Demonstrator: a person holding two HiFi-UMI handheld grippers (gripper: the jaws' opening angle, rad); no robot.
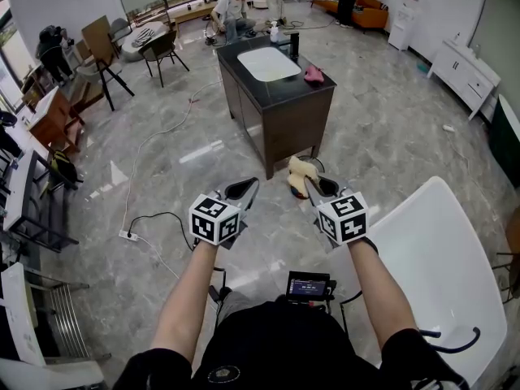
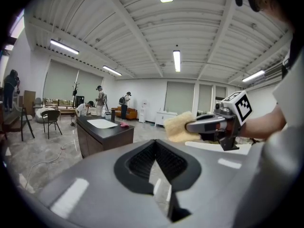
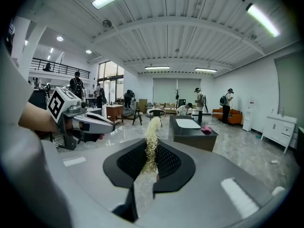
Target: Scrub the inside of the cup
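Head view: standing well back from a dark table [image 1: 280, 104], long axis running near to far, with a white board [image 1: 268, 63] and a pink cloth [image 1: 314, 75] on top. Held out side by side in front, 2 grippers: left gripper [image 1: 246, 188] on the left, right gripper [image 1: 312, 187] on the right, with a pale yellow sponge [image 1: 299, 171] sticking out toward the table. No cup told for certain. Likeliest candidate: a small upright vessel [image 1: 276, 33] at the table's far end, too small to confirm. Far ahead of both grippers, then, well apart from either, a little more to the right gripper's side.

Left gripper view: jaws clenched together, nothing between them. Off to the right, the right gripper with the sponge. To the left and far, the table, with a dark upright shape, probably that vessel, beside the board.

Right gripper view: jaws clamped on the sponge, seen edge-on as a thin fibrous strip rising from between the pads. Table ahead and just right of centre, left gripper at the left.

Judged next: close the whole gap to the table first, using the empty left gripper to steady the vessel, then feeding the sponge in from above along its upright axis.
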